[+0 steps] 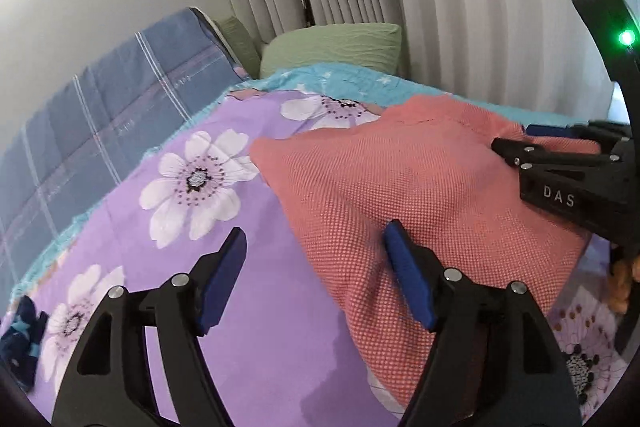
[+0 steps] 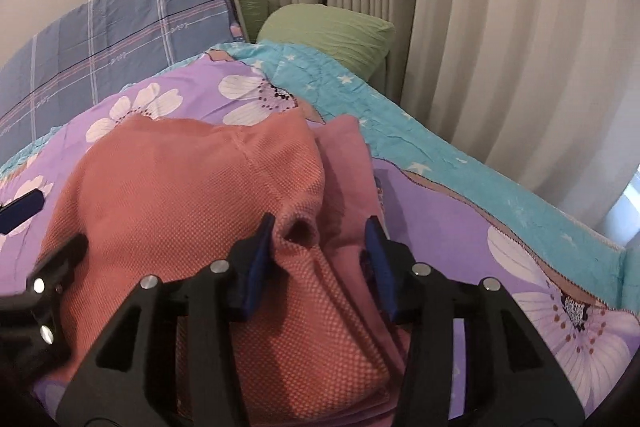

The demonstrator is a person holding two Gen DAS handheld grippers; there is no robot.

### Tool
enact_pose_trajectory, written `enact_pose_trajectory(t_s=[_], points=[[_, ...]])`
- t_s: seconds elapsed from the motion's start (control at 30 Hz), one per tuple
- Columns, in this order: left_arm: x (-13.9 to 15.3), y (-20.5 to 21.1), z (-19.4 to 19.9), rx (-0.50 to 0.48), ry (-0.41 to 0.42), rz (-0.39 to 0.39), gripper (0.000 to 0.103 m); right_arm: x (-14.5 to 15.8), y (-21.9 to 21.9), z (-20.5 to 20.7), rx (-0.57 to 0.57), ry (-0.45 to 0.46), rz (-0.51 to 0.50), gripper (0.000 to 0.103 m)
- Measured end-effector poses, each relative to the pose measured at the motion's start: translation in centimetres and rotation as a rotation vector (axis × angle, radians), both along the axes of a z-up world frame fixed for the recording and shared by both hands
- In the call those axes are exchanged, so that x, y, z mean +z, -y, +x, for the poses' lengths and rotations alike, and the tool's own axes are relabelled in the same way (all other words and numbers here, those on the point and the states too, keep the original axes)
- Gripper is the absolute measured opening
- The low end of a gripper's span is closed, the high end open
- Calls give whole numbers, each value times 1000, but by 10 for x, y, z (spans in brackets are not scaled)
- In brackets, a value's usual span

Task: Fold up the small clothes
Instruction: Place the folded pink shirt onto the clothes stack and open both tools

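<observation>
A salmon-pink waffle-knit garment (image 1: 400, 183) lies bunched on a purple floral bedspread (image 1: 256, 327). My left gripper (image 1: 316, 239) is open over the garment's left edge, one blue pad over the sheet and one over the cloth. My right gripper (image 2: 322, 231) is open, its jaws straddling a raised fold of the garment (image 2: 192, 195). The right gripper also shows in the left wrist view (image 1: 520, 139) at the garment's far right. The left gripper's finger (image 2: 24, 207) shows at the left edge of the right wrist view. A smoother pink layer (image 2: 348, 163) lies under the knit.
A green pillow (image 1: 332, 47) and a blue plaid quilt (image 1: 100, 131) lie at the head of the bed. A turquoise star-print cover (image 2: 420, 151) runs along the far side. Curtains (image 2: 500, 27) hang behind. A dark blue cloth item (image 1: 20, 343) lies at the lower left.
</observation>
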State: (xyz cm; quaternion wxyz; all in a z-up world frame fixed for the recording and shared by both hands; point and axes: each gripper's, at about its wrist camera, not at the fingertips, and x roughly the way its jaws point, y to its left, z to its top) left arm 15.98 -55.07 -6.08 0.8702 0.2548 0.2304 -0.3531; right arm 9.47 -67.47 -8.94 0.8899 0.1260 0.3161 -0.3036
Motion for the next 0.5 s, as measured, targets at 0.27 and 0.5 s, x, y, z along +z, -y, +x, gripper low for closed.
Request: enact_pose_trajectory(t_s=[0.27,0.5], points=[[23,-45,-20,-2,-88,-77,81,26,-40,-16,-18,-90,-145,61],[44,-117,-74,-106,-71,-160,95,71,-127,-125,59,48,-173,82]])
